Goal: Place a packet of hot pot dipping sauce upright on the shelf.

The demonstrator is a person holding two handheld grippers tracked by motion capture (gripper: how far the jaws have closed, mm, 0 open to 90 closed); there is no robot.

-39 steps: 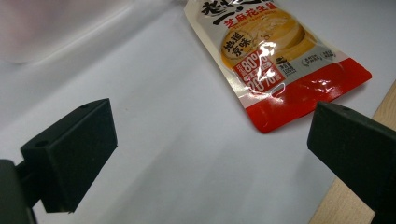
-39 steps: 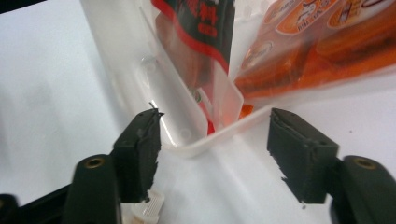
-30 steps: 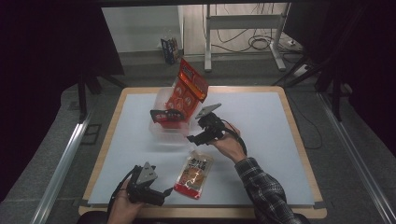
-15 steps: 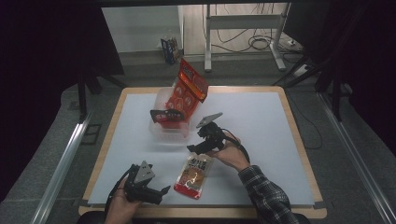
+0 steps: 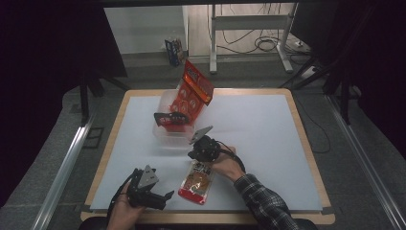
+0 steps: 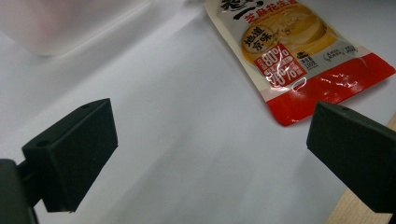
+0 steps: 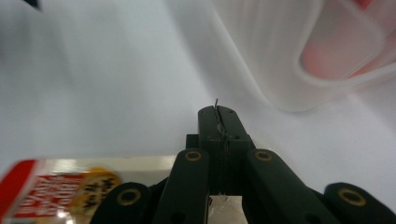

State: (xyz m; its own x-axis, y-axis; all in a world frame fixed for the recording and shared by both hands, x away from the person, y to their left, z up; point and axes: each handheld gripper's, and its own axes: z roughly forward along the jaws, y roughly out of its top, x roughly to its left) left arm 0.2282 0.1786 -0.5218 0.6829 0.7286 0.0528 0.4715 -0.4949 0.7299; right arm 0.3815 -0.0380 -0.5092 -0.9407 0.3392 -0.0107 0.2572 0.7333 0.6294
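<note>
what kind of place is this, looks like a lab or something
Probably a lab or workshop set up for recording: a wooden-edged table with a white top ringed by black curtains, a metal stand and loose cables on the grey floor behind.

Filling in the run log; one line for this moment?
right gripper: shut on snack packet top edge | left gripper: open, idle | clear tub: holds red packets

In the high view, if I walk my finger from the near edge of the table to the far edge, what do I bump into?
Left claw → snack packet → right claw, pinching the packet's far edge → clear plastic tub → red pouch leaning in the tub.
</note>
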